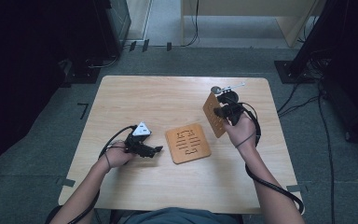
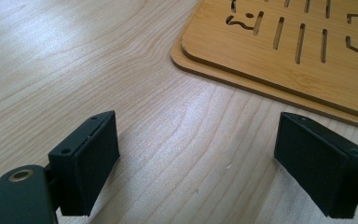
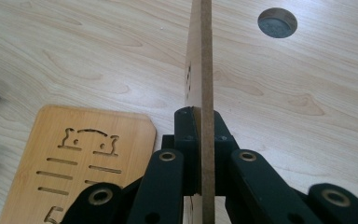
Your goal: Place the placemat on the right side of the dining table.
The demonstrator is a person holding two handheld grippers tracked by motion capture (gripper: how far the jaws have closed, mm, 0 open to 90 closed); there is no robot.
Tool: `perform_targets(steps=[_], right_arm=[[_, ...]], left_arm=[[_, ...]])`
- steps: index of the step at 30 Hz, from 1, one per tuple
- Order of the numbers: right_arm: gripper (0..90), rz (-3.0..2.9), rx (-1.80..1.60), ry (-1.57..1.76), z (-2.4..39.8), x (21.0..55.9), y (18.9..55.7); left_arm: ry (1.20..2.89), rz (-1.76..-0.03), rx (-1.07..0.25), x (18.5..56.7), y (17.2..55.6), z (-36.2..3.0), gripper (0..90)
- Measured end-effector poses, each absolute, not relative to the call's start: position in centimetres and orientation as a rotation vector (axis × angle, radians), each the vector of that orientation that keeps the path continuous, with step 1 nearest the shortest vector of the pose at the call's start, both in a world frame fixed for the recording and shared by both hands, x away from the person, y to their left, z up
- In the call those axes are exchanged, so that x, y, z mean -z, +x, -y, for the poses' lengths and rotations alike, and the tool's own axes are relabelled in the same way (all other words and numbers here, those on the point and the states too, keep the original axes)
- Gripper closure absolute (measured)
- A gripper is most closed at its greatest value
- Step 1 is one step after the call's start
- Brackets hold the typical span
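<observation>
- Jaws first: right gripper [image 3: 200,154] is clamped tight on a thin wooden board [image 1: 214,114], pads pressing both faces, board held up on edge off the table. Left gripper [image 2: 209,158] has its jaws spread wide with nothing between them, just bare tabletop.
- Biggest thing going is the light wood table [image 1: 135,95], with both of the person's forearms coming in from the near edge.
- Next down, a flat stack of bamboo-looking boards [image 1: 188,143] sits around the middle of the table, between the two hands. From the left gripper view it's pretty clearly two boards, one on top of the other, the lower one peeking out at the edge. Top one has slots and little shape cutouts in it.
- The held board is over on the right side, well apart from the stack, tilted up with its face toward the stack. It has cutouts too.
- Left gripper hovers low just beside the stack's left edge, not touching it.
- Smallest bit: a dark round disc [image 3: 277,22] set in the tabletop, beyond the held board.
</observation>
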State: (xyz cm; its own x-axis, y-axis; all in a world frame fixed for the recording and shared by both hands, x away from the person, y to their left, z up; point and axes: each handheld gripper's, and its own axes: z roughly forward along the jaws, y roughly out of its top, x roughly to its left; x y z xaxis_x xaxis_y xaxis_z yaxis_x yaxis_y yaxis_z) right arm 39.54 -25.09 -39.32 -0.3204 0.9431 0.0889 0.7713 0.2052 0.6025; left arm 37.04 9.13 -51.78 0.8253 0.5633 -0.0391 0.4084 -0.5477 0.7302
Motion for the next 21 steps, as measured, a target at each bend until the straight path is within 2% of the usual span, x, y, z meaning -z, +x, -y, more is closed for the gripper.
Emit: perform_targets(steps=[21], right_arm=[[87.5,-2.111,-0.783,1.673,27.4,39.2,39.9]], left_arm=[[2.229,-0.705,-0.261,51.8,37.0,-9.1,12.8]])
